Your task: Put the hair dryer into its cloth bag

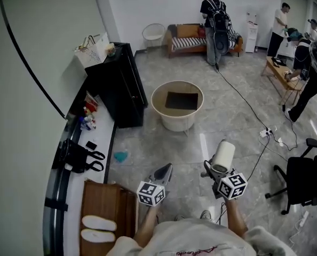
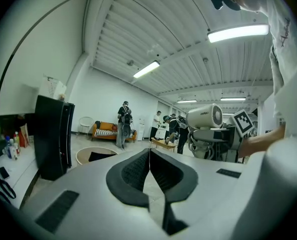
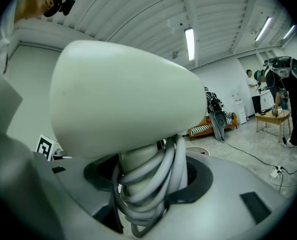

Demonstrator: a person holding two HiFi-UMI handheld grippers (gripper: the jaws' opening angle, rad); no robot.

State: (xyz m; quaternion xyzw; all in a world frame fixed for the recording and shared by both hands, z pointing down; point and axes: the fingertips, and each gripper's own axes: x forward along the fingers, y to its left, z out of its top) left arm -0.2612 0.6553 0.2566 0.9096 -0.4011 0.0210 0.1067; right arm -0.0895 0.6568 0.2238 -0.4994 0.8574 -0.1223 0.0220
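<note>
HALFWAY AT BEST: the hair dryer [image 1: 223, 156] is up in the air mid-room, its handle, w/ cord wound round it, clamped in the right gripper [image 1: 214, 172]. It is in no bag yet. The left gripper [image 1: 164, 170] is just beside it, jaws pressed together on nothing. Left to do: fetch the bag, open it, slide the dryer in. Poss. the bag: a dark bundle [image 1: 76, 156] w/ loops at the worktop's [image 1: 106, 135] wall edge, but can't tell for sure. Also around: bottles [image 1: 87, 119] further along that edge, a black cabinet [image 1: 118, 87] at the worktop's far end, a tub [image 1: 177, 113] and a cable [image 1: 244, 97] on the floor, people in bkgd. Route to the worktop looks unblocked.
</note>
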